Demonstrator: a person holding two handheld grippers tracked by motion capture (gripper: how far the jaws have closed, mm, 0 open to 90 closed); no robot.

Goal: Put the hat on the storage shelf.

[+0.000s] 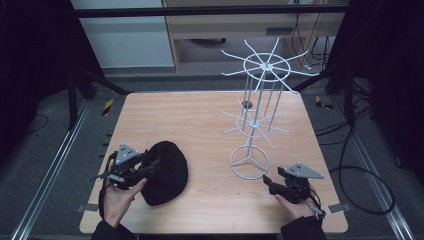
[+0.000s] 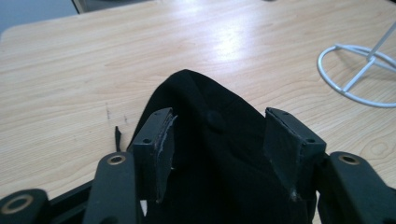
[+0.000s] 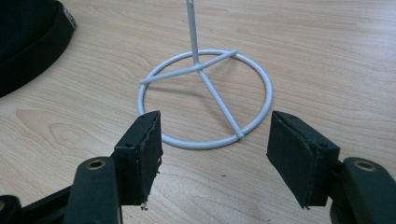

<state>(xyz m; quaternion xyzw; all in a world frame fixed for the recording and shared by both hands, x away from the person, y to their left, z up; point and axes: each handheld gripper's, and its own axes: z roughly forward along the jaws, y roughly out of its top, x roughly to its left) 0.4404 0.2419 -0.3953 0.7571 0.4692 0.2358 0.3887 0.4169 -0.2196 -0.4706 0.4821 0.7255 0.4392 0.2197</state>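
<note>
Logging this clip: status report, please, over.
Left gripper open, jaws astride the black cap. Right gripper open, empty, facing the white wire rack base. Nothing in the way.

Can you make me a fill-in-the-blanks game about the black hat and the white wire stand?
1. The black hat lies on the wooden ____.
2. The white wire stand rests on a base shaped like a ____.
3. The left gripper has the ____ between its open jaws.
4. The right gripper points at the stand's base with its jaws ____.

Missing words: table; ring; hat; open
</note>
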